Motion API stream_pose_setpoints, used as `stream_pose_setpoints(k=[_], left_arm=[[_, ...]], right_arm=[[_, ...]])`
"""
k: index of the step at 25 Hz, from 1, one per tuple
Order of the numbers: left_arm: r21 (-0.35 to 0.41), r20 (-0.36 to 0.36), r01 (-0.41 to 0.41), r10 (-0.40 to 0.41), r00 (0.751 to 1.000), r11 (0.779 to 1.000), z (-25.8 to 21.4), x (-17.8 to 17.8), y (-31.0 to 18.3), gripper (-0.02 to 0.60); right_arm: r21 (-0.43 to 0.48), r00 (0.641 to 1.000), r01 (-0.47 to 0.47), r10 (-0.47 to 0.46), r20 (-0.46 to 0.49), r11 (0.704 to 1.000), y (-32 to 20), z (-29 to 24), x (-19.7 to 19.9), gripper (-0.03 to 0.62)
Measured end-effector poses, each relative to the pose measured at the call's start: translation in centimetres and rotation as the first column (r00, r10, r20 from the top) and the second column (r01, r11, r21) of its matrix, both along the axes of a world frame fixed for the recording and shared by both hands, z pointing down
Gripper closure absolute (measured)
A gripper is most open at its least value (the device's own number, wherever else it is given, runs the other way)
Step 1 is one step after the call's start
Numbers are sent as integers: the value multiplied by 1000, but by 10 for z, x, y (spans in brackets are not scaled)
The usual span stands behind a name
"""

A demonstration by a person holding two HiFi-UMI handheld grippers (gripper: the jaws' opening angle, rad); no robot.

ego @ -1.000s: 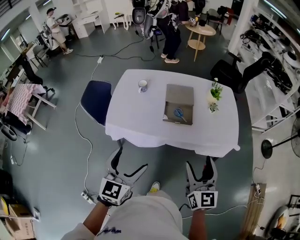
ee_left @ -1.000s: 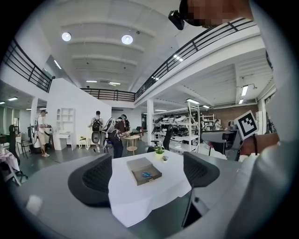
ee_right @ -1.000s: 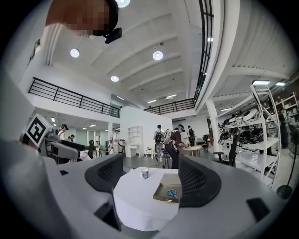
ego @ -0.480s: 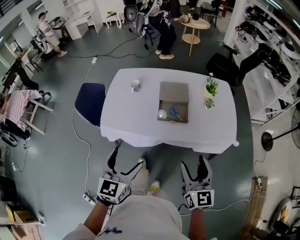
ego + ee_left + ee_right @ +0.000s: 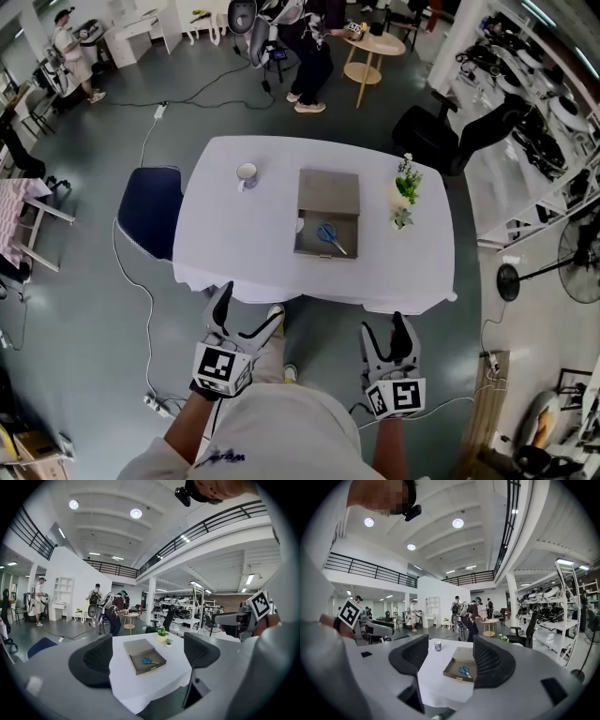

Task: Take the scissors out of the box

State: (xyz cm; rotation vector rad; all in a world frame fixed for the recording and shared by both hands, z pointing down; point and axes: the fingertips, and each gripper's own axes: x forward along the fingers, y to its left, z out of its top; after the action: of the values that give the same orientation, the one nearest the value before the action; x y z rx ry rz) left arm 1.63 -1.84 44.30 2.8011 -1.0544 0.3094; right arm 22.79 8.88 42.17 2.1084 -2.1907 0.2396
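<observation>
A wide hall with a grey floor, and in its middle a surface [image 5: 225, 234] under a white cloth. Nearest the person, both grippers hang over the floor, well short of the box [image 5: 328, 190] and not yet past the surface's near edge. The left gripper [image 5: 246, 314] has its jaws wide apart and holds nothing; through the gap only the far-off box shows. The right gripper [image 5: 384, 335] has its jaws about half apart and closing, also with nothing between them. A cable [image 5: 131, 309] trails across the floor left of the box, close to the person's path. On the surface the box lies open, lid folded away to the far side, and the scissors [image 5: 327, 234] lie flat in its tray, blue handles up toward the lid. A mug [image 5: 247, 172] stands left of the box and a small plant [image 5: 405, 187] right of it, both well apart from it. Beyond the box people stand about a round table. The reach has hardly begun, so the risks lie ahead. If the right jaws arrive too narrow, they may knock the scissors aside rather than straddle them. The scissors lie low, so a jaw may catch the box wall and drag box and cloth. A wide swing from the right could tip the plant.
</observation>
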Motion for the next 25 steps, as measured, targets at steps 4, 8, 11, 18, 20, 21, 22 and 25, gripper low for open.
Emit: stream_pose_setpoints(k=[4,8,11,18,20,21,22,25], left_arm=[[5,-8,-1,1,1000,1000,0,8,-48,109],[-3,-14,4,-4,1000,1000,-5,10,-89,109],[-5,-17,12,-12,1000,1000,-6,11,-111,110],[-25,-4,8,-8,1000,1000,12,7,-161,114],[-27,-15,-1,1,1000,1000,15,8,-170,117],[-25,-24,-4,3,1000,1000,16,8,-177,121],[-24,-32,-5,5,999,1000,18,8,-185,124],[-40,-55,-21,19,998,999,28,10,-208,137]], right_arm=[[-4,999,44,-44,-30,999,-49,-9,1,296],[-1,998,50,-50,-43,999,-94,-22,4,306],[-2,998,59,-59,-35,998,-120,-23,4,318],[-50,996,90,-90,0,995,-176,-1,-10,327],[-68,996,84,-85,-3,994,-187,3,-10,327],[-74,997,83,-83,-4,994,-193,4,-10,327],[-77,997,82,-83,-6,994,-201,6,-10,327],[-108,996,87,-90,-26,990,-218,14,-13,327]])
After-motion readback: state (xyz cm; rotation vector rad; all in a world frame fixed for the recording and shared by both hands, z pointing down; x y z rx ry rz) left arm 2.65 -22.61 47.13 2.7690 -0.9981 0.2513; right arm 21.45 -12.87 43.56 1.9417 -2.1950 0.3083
